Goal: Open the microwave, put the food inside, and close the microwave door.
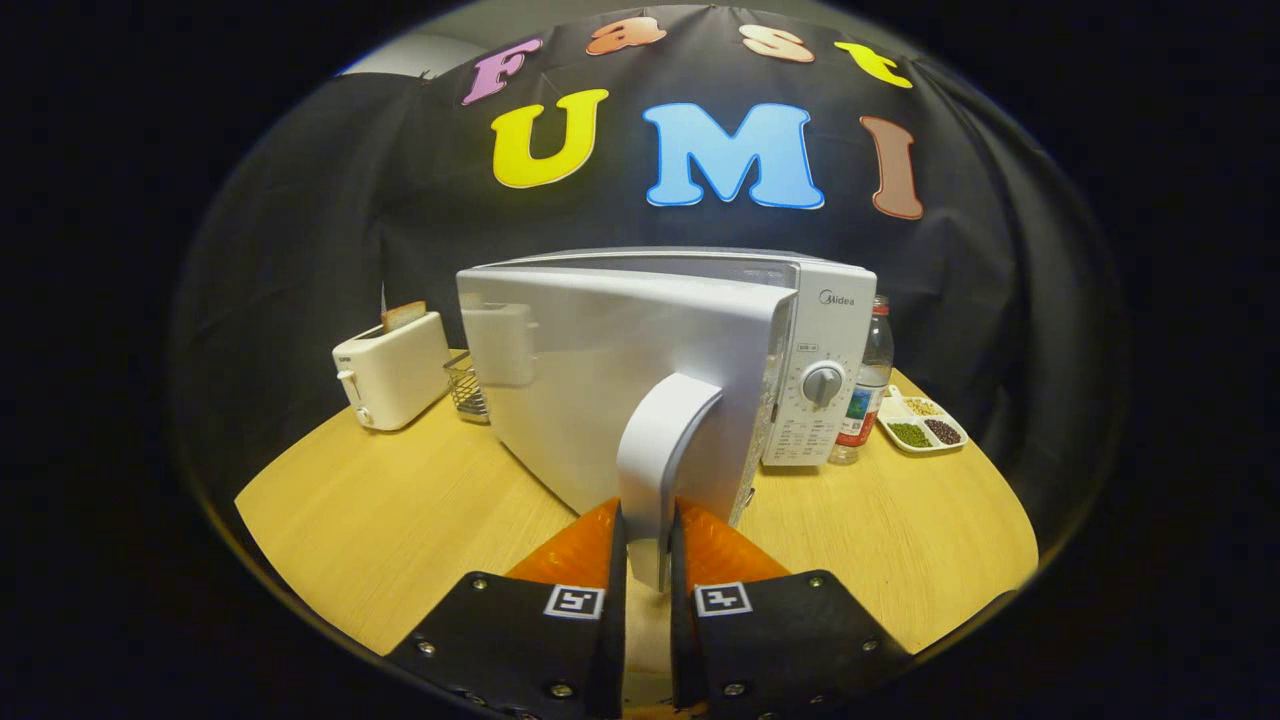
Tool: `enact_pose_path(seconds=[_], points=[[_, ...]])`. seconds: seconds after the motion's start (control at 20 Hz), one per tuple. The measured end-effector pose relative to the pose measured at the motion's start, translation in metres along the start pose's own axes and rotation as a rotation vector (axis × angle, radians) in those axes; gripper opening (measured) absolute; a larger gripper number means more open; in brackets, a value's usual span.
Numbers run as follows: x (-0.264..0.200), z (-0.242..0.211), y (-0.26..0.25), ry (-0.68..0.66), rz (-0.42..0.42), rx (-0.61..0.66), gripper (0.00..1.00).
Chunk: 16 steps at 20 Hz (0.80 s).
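A white microwave (pixel 820 330) stands on the round wooden table (pixel 400 520), its control panel with a dial (pixel 822 384) to the right. Its white door (pixel 610 370) is swung partly open toward me, hinged on the left. The curved door handle (pixel 660 460) runs down between my fingers. My gripper (pixel 648 545) is shut on the lower end of that handle, one finger pressing each side. The inside of the microwave is hidden behind the door. No food can be made out near the fingers.
A white toaster (pixel 392 372) with a slice of bread stands left of the microwave, beside a small wire basket (pixel 466 388). Right of the microwave are a bottle (pixel 868 385) and a divided dish (pixel 922 424) of beans and grains.
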<state>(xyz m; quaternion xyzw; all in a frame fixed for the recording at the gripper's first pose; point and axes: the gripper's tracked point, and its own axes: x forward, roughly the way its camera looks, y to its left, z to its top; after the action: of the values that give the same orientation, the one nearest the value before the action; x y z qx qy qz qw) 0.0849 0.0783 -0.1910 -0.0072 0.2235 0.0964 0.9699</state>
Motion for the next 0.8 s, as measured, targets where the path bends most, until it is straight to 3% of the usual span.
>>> enact_pose_path(seconds=[0.8], points=[[-0.056,-0.027,0.120,-0.002,0.061,-0.075,0.27]])
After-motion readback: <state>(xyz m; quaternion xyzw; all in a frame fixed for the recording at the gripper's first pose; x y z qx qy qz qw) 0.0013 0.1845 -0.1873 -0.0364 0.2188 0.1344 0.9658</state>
